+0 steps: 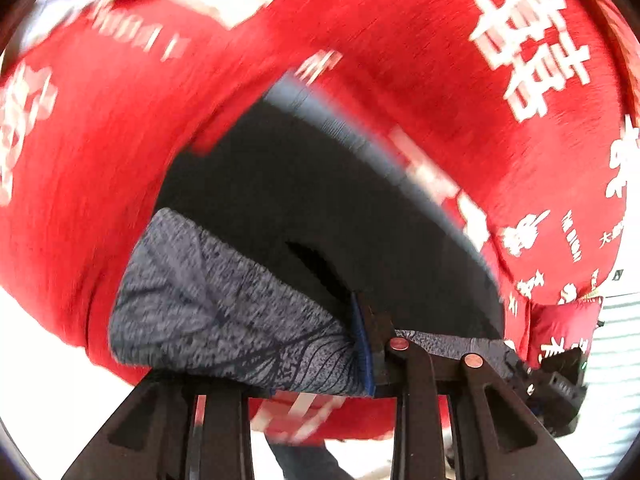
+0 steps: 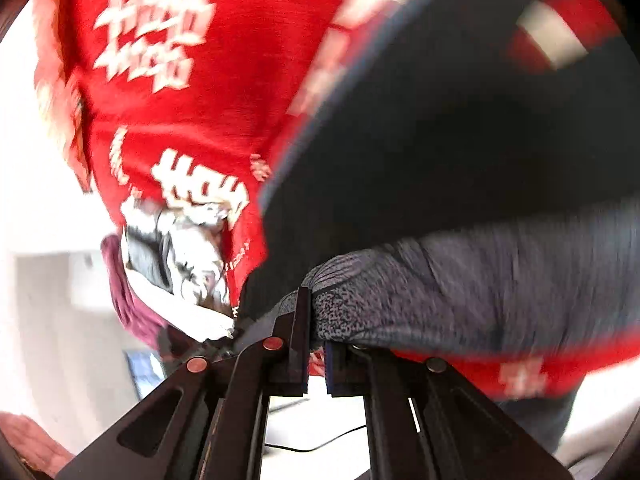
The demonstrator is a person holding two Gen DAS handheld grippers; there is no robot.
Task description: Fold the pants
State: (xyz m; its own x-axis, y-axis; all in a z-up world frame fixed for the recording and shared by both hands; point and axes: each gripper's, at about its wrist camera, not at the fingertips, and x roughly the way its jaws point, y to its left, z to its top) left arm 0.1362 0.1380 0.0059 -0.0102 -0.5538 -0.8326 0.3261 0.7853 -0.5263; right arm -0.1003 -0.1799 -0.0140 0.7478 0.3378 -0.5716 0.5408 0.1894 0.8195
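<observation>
The grey pants [image 1: 224, 304] were held up tight in both clenched tongs, left tongs [image 1: 370, 344] and right tongs [image 2: 316, 344], stretched sideways between them, near a red quilt [image 1: 360, 40].

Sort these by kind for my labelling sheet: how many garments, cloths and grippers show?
Pants, grey knit, dark lining: 1
Red printed cloth: 1
Other clothing, grey-white and purple pile: cannot count
Grippers, left, right: 2
Total: 4
</observation>
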